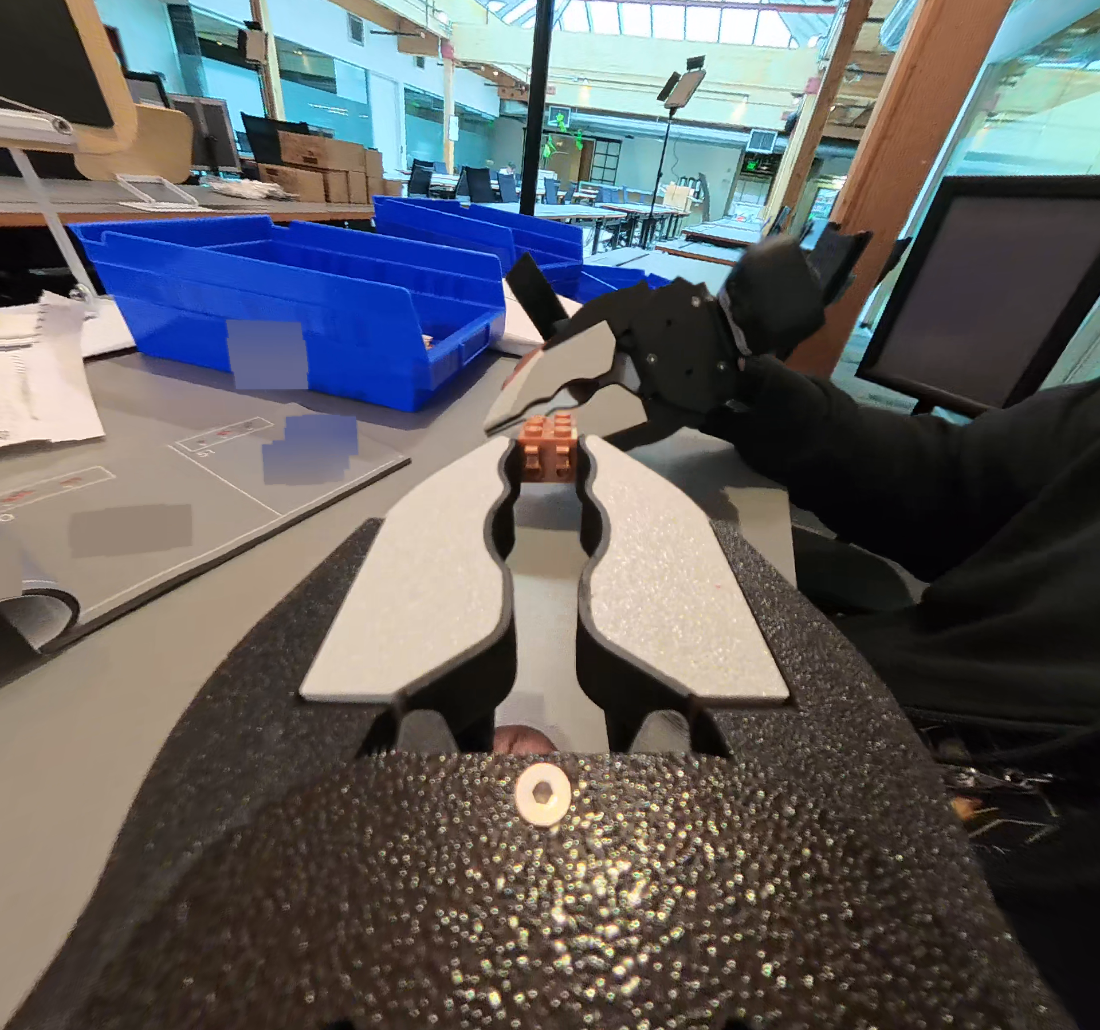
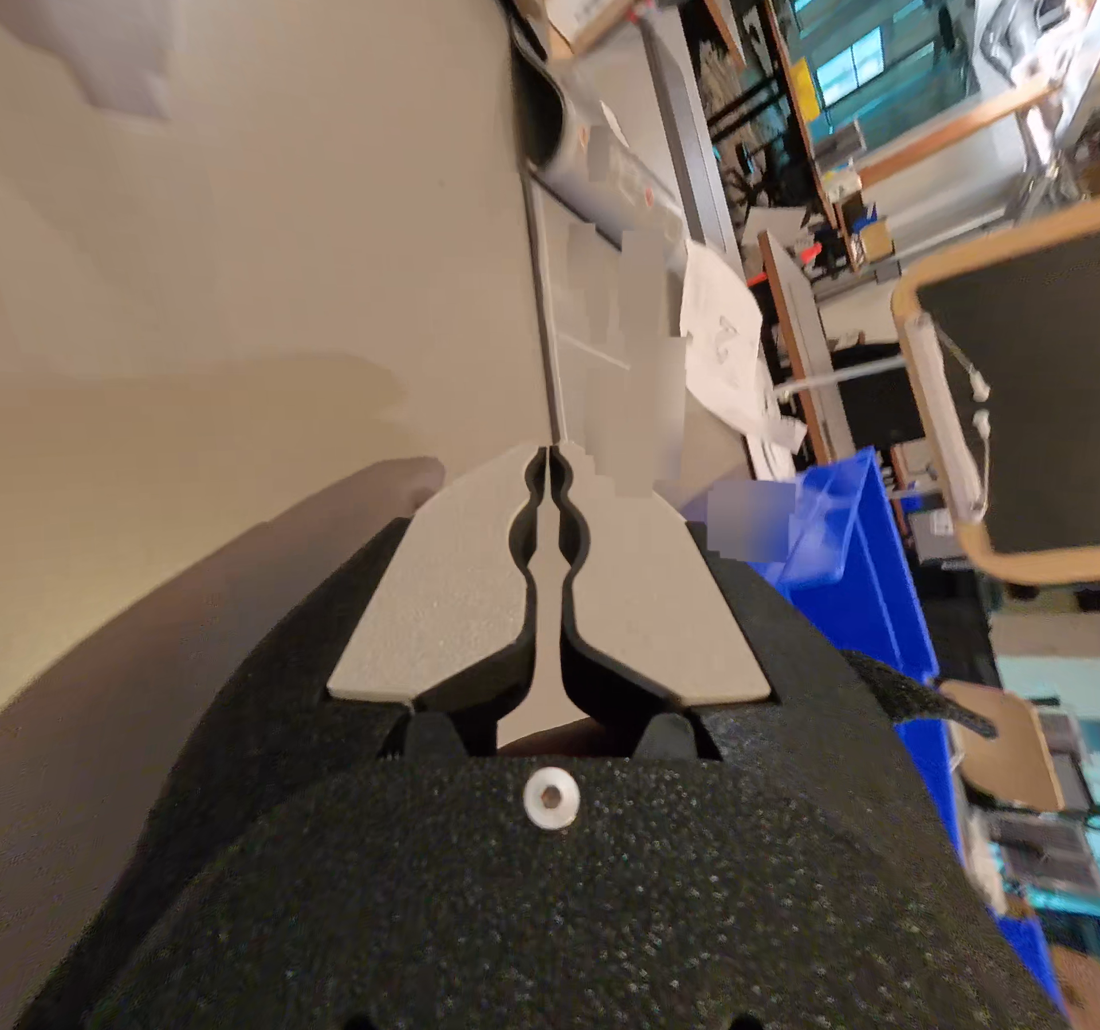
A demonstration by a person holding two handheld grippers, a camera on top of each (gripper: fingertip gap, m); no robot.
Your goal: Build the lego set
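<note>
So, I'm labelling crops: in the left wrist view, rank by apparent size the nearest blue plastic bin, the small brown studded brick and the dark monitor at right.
1. Nearest blue plastic bin
2. Dark monitor, partly cut off
3. Small brown studded brick, clearly smallest

Each handheld gripper (image 1: 546,454) shows pale grey, wavy-edged fingers (image 1: 440,573) on a coarse black speckled body with one silver hex screw (image 1: 543,793), the right gripper (image 1: 506,421) backed by a black glove (image 1: 774,287) and sleeve (image 1: 928,483).
</note>
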